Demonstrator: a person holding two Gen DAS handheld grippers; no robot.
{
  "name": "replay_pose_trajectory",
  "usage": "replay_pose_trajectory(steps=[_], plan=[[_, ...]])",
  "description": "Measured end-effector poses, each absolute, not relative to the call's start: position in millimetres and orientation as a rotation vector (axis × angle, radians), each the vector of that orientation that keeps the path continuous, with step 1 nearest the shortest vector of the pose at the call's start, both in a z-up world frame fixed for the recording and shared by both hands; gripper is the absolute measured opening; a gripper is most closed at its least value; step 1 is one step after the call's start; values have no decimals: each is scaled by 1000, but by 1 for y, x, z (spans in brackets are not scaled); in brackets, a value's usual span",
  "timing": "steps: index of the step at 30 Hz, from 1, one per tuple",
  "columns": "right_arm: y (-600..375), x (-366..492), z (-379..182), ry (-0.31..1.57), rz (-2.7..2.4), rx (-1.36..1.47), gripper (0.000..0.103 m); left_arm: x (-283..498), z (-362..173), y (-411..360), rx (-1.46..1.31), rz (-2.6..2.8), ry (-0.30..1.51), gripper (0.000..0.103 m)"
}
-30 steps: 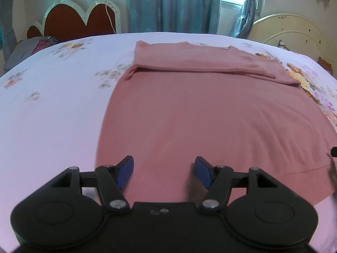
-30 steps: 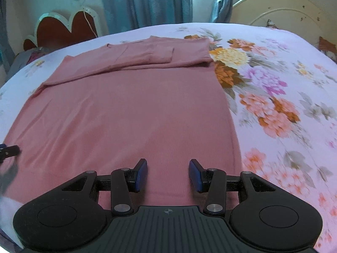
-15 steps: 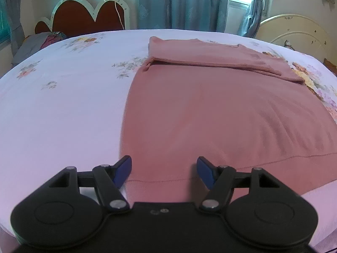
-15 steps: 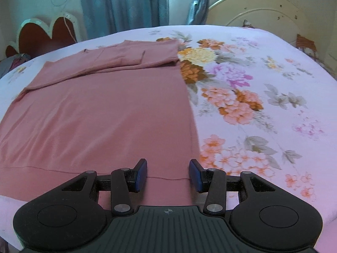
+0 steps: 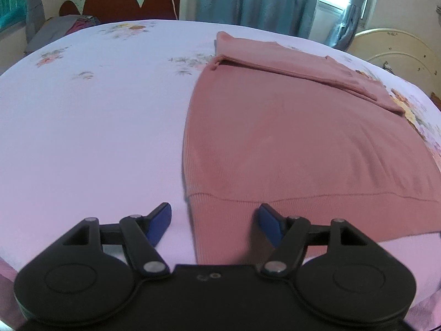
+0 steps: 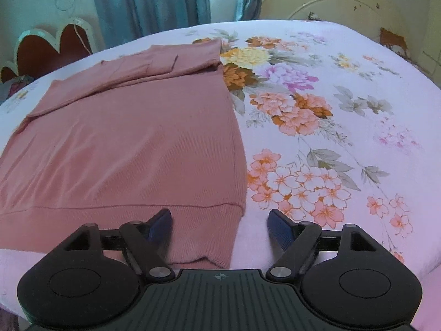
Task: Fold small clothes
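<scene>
Jaws of the left gripper (image 5: 213,219) stand apart over the near left hem corner; the right gripper (image 6: 219,222) is opening its jaws over the near right corner, gripping nothing. One pink sweater (image 6: 132,143) lies flat on the bed (image 6: 344,82), sleeves already folded across its far end. The body fold remains, I judge.

Home bedroom, wide bed under pale pink floral-print sheet (image 6: 344,88), red scalloped white-trimmed headboard (image 5: 132,2), blue-grey drawn curtains (image 5: 248,0), cream arched chipped-paint bedstead (image 6: 330,0)
</scene>
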State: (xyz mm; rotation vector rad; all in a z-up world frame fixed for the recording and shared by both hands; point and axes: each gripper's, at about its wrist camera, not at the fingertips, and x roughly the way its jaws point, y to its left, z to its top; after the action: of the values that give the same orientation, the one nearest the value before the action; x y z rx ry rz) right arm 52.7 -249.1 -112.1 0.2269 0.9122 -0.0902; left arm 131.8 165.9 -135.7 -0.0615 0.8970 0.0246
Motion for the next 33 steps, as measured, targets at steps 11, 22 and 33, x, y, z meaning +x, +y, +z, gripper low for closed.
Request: replay_pose_trajectory(steps=[11, 22, 33], plan=[[-245, 52, -116, 939, -47, 308, 39, 137, -135, 170, -155, -96, 940, 40], [-255, 55, -90, 899, 7, 414, 10, 148, -112, 188, -290, -149, 866, 8], [-282, 117, -19, 683, 29, 522, 10, 222, -48, 182, -332, -177, 646, 8]])
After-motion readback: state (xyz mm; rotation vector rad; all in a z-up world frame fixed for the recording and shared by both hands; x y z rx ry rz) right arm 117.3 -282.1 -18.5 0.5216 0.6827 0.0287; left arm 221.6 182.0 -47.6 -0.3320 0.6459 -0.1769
